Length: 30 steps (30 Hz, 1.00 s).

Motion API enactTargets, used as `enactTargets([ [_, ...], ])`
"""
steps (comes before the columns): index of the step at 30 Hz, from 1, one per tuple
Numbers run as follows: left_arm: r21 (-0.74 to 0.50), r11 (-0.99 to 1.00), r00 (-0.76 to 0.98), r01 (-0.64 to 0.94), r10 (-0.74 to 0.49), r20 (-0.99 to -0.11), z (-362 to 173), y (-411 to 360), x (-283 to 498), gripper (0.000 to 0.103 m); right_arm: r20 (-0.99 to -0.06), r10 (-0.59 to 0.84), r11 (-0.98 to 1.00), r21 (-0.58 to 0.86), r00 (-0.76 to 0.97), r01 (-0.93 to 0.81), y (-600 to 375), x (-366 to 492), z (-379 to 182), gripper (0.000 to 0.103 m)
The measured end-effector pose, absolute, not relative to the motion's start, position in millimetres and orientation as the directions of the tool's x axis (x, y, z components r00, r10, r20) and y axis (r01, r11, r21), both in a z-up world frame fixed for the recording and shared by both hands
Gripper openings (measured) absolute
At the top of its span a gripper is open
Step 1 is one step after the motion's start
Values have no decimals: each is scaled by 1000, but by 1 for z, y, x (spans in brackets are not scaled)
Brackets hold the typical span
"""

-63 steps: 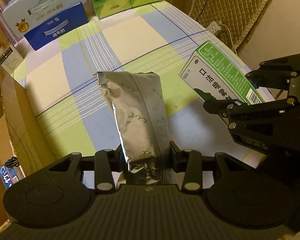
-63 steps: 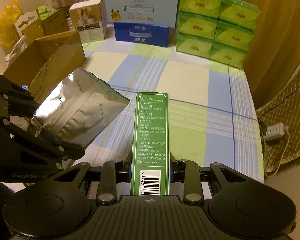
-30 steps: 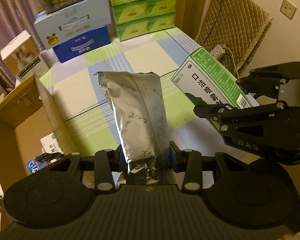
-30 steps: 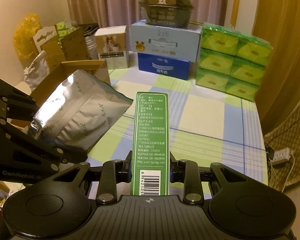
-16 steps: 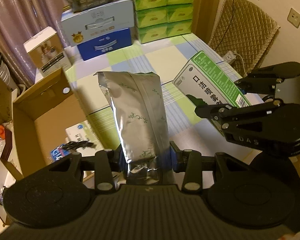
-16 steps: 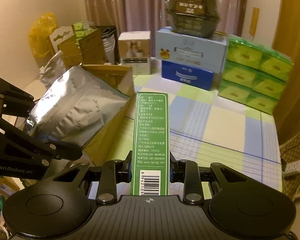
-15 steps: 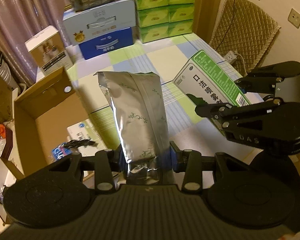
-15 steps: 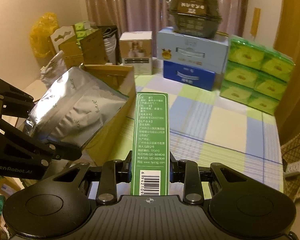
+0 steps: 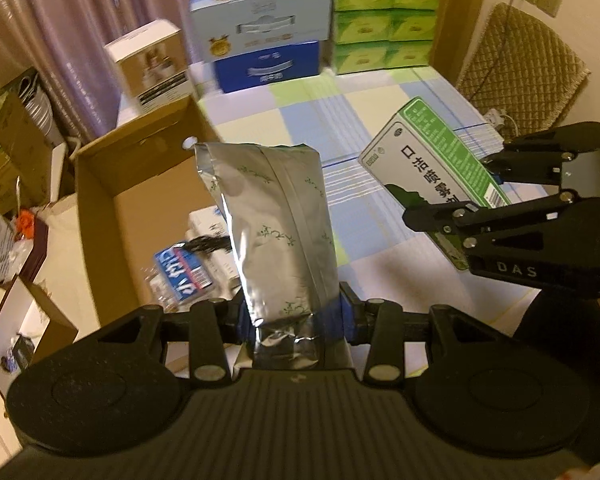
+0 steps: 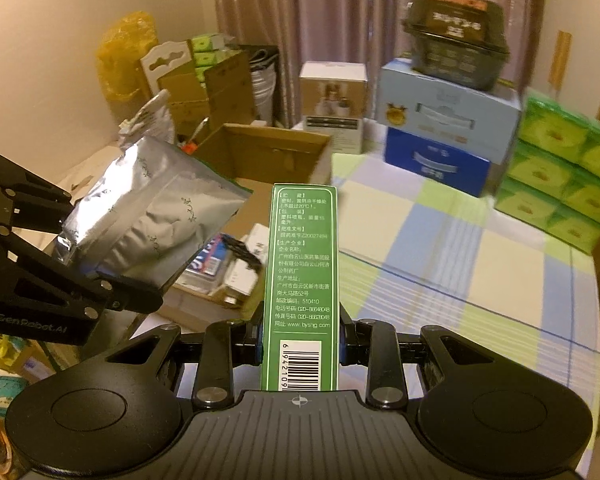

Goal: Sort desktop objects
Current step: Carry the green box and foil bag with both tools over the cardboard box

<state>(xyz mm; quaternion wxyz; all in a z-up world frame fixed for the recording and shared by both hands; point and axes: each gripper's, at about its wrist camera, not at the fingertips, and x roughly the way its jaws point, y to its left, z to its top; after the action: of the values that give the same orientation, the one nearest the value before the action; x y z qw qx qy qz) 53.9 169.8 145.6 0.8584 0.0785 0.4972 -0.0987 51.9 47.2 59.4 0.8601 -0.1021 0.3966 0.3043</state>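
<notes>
Holding one foil pouch point(image 9: 276, 224), one green box point(image 10: 302, 280).

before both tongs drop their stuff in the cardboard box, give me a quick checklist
1. Left tongs clamp the silver foil pouch: ok.
2. Right tongs clamp the green and white carton: ok.
3. Open brown cardboard box, top clear: ok.
4. Pouch over the box opening: ok.
5. Carton over the opening: not ok, it hangs above the checked tablecloth.
6. Room among the packets already inside: cannot tell.
</notes>
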Motion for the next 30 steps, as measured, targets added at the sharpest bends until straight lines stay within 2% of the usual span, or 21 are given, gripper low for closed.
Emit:
enactTargets([
  [30,36,993,465,111,-20,-885,134,262,33,37,-767,505,704,101,396,-703,127,49,37,28],
])
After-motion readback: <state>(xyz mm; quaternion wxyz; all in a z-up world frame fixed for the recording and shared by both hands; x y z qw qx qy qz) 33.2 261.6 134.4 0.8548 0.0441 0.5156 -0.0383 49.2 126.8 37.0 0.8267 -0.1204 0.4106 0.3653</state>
